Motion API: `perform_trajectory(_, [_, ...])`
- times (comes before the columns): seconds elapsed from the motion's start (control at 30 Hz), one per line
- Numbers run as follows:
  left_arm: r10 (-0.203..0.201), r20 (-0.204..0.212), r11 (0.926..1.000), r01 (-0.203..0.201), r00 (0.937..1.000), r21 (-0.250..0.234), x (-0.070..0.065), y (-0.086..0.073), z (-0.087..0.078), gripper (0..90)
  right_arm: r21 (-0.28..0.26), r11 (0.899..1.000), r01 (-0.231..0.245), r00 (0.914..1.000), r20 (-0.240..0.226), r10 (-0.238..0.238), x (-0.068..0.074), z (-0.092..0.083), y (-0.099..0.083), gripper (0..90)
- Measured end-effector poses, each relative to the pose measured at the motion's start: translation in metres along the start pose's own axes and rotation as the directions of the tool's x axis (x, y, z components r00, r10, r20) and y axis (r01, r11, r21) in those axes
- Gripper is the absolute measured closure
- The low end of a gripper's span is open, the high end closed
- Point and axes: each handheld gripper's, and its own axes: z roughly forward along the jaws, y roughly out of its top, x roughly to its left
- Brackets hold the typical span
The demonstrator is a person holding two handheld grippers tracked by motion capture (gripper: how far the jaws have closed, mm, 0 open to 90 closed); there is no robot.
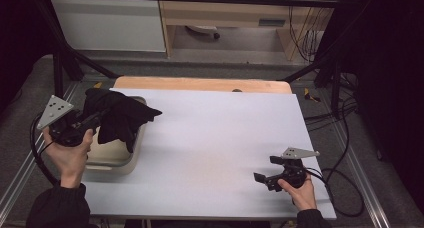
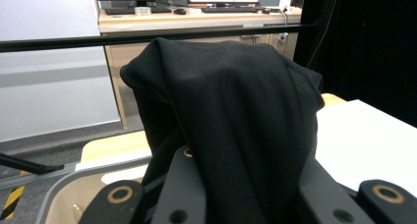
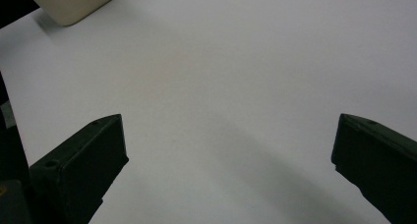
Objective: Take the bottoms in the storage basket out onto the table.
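Left gripper (image 1: 95,119) raised at the counter's left edge, clamped on a black cloth (image 1: 120,118) hanging over a beige tub (image 1: 117,160), right gripper (image 1: 267,170) resting low, jaws spread wide, white counter (image 1: 215,143), dim lab room behind

Cloth (image 1: 117,119) over tub (image 1: 112,160) at table's (image 1: 215,148) left edge; right hand-held gripper (image 1: 267,170) near right front corner.

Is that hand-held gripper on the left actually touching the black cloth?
Touching. In the left gripper view the black cloth is pinched between the left hand-held gripper jaws and drapes over them.
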Motion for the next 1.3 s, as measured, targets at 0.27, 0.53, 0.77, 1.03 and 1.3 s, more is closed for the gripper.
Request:
perform_trajectory(0.27, [-0.003, 0.011, 0.9998, 0.003, 0.9999, -0.018, -0.005, 0.003, 0.002, 81.3, 0.001, 1.000, 0.000, 1.0000, -0.001, 0.000, 0.000, 0.000, 0.000, 0.7])
perform_trajectory(0.53, [-0.003, 0.019, 0.9993, 0.003, 0.9998, -0.038, -0.010, 0.007, 0.003, 81.3, 0.000, 1.000, 0.000, 1.0000, 0.001, 0.000, 0.000, 0.000, 0.000, 0.7])
perform_trajectory(0.77, [-0.004, 0.031, 0.9990, 0.006, 0.9995, -0.044, -0.015, 0.009, 0.006, 81.3, 0.004, 1.000, -0.003, 1.0000, 0.000, 0.003, 0.000, 0.000, 0.000, 0.7])
perform_trajectory(1.03, [0.002, 0.049, 0.9990, 0.000, 0.9988, -0.045, -0.022, 0.012, 0.011, 81.3, 0.005, 1.000, -0.001, 1.0000, 0.000, 0.001, 0.000, 0.000, 0.000, 0.7])
perform_trajectory(1.3, [0.006, 0.066, 0.9990, -0.003, 0.9978, -0.045, -0.029, 0.013, 0.015, 81.4, 0.002, 1.000, 0.000, 1.0000, 0.002, 0.000, 0.000, 0.000, 0.000, 0.6])
